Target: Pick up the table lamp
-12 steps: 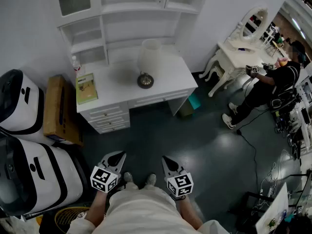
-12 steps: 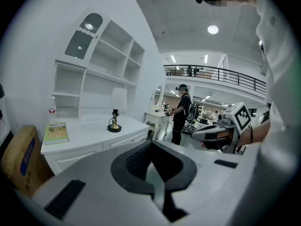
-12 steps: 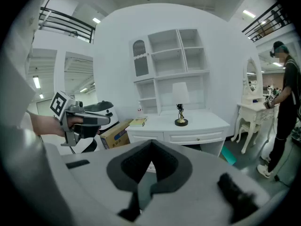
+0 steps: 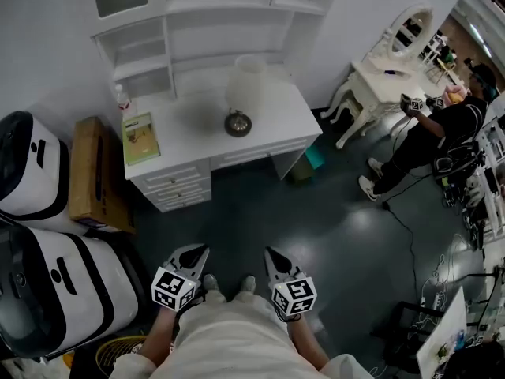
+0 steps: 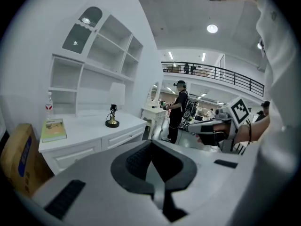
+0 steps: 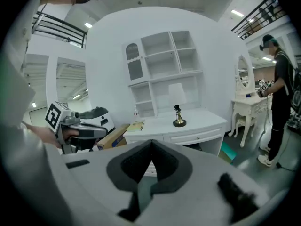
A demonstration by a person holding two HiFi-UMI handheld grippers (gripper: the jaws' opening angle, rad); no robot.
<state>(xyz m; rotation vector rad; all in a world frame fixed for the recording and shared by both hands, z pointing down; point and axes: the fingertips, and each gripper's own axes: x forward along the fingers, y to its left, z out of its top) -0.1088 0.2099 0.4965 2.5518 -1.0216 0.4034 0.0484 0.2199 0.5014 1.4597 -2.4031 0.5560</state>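
Note:
The table lamp (image 4: 243, 91), with a white shade and a dark round base, stands upright on the white desk (image 4: 268, 144) across the floor from me. It also shows small in the left gripper view, where the lamp (image 5: 112, 118) is left of centre, and in the right gripper view, where the lamp (image 6: 178, 117) is just right of centre. My left gripper (image 4: 192, 254) and right gripper (image 4: 271, 255) are held side by side close to my body, far short of the desk. Both are shut with nothing between the jaws, as seen at the left gripper (image 5: 151, 143) and the right gripper (image 6: 151, 144).
A book (image 4: 140, 138) and a small bottle (image 4: 120, 99) lie on the desk's left part under a white shelf hutch (image 4: 197, 22). A cardboard box (image 4: 91, 172) and white-and-black machines (image 4: 31, 164) stand left. A person (image 4: 442, 133) stands by a vanity table (image 4: 390, 73) right. Dark floor lies between.
Both grippers sit a touch lower and to the right in the head view. The lamp stands where it was.

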